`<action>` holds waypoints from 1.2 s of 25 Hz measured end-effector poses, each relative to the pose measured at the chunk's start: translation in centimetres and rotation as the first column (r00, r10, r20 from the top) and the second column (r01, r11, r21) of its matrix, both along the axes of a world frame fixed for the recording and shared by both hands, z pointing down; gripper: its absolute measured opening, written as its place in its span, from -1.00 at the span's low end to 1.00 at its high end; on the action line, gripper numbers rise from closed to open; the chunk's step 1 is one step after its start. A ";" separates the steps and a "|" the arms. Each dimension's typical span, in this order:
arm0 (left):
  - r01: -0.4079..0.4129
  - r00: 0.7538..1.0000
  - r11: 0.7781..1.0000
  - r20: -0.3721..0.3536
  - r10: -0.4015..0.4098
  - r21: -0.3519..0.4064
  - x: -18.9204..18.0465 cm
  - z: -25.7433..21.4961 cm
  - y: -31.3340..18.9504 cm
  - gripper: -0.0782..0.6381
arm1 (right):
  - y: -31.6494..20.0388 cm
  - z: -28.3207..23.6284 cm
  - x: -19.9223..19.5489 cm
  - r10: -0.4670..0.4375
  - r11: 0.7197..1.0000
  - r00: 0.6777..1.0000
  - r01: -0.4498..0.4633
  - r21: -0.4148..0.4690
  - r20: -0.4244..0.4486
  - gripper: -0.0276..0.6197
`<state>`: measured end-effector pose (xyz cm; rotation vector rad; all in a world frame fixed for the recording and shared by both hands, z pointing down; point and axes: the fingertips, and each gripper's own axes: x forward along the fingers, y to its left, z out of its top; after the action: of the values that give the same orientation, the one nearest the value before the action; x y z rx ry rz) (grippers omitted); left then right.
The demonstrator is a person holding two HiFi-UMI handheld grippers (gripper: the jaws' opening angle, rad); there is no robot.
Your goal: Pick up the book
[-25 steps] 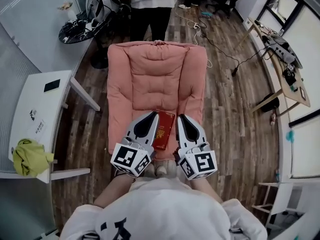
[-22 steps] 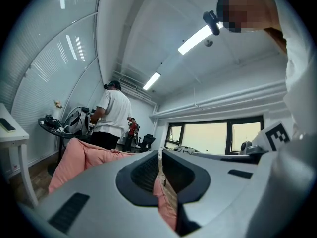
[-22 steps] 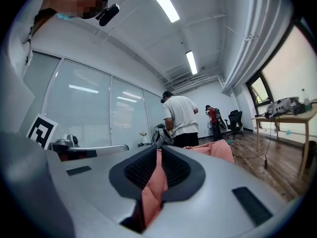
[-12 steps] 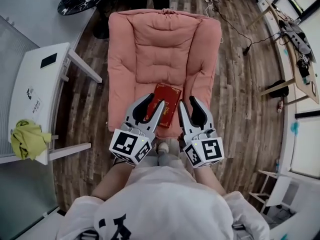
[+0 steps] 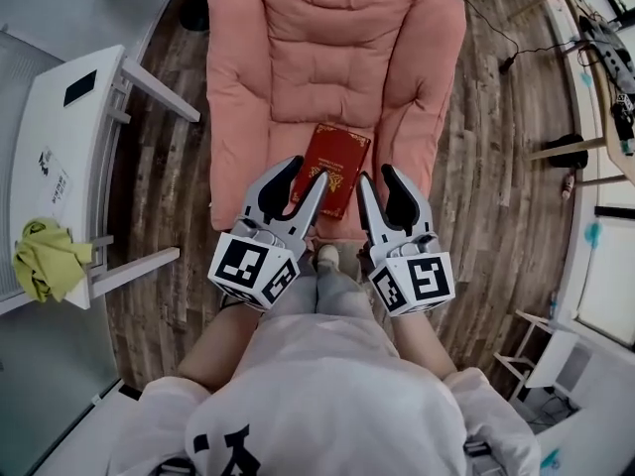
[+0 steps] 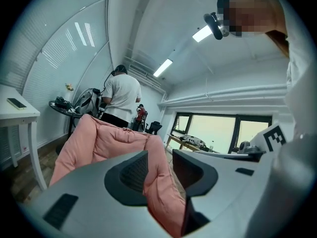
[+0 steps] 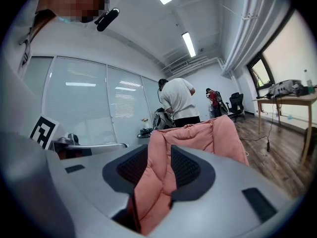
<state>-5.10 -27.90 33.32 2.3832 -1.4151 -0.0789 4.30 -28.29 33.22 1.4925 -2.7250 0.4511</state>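
Lying beside left hand-held gripper (image 5: 310,170): book (image 5: 337,155)

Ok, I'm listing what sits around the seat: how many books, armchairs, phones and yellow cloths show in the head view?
book: 1
pink armchair: 1
phone: 1
yellow cloth: 1
Total: 4

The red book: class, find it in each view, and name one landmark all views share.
Head view: the red book lies at the centre, on the pink chair seat.
Left gripper view: not in it.
Right gripper view: cannot tell; only a dark red sliver low between the jaws.
Shared landmark: the pink chair, mid-frame in both gripper views.
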 end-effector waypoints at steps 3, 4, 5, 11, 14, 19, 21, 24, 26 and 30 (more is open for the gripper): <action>0.003 1.000 1.000 -0.003 -0.003 -0.017 -0.1 1.2 -0.1 -0.37 | -0.2 1.4 -0.2 0.003 1.000 1.000 -0.003 -0.021 -0.003 -0.46; 0.003 1.000 1.000 -0.001 -0.003 -0.022 -0.1 1.6 -0.1 -0.37 | -0.3 1.7 -0.2 0.005 1.000 1.000 -0.005 -0.029 0.000 -0.46; 0.002 1.000 1.000 0.001 -0.002 -0.029 -0.1 2.1 -0.2 -0.37 | -0.3 2.1 -0.2 0.007 0.999 1.000 -0.007 -0.037 0.005 -0.46; 0.005 1.000 0.999 0.002 -0.005 -0.051 -0.2 4.2 -0.5 -0.35 | -0.6 4.0 -0.7 0.004 0.999 1.000 -0.005 -0.044 -0.016 -0.46; 0.008 1.000 0.998 0.015 -0.008 -0.059 -0.3 5.2 -0.8 -0.35 | -1.0 5.3 -1.0 0.000 0.998 1.000 -0.001 -0.060 -0.016 -0.46; 0.028 1.000 0.997 0.014 -0.027 -0.076 -0.7 7.2 -1.5 -0.35 | -1.6 7.1 -1.2 0.002 0.998 1.000 -0.004 -0.069 -0.023 -0.46; 0.026 1.000 0.996 0.020 -0.025 -0.083 -0.8 8.0 -1.5 -0.35 | -1.5 8.2 -1.3 0.007 0.996 1.000 -0.009 -0.085 -0.024 -0.46; 0.024 0.999 0.995 0.024 -0.021 -0.099 -0.9 9.5 -1.4 -0.35 | -1.4 9.7 -1.2 0.017 0.994 0.999 -0.021 -0.109 -0.030 -0.46; 0.027 0.999 0.993 0.024 -0.024 -0.112 -0.9 10.5 -1.4 -0.35 | -1.3 10.6 -1.2 0.020 0.993 0.999 -0.024 -0.120 -0.036 -0.46; 0.028 1.000 0.991 0.010 -0.027 -0.130 -1.0 12.5 -1.6 -0.35 | -1.7 12.3 -1.3 0.016 0.993 0.998 -0.023 -0.119 -0.059 -0.46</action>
<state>-6.14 -29.48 45.77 2.2610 -1.4125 0.0153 3.05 -29.97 45.50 1.4799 -2.5917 0.5518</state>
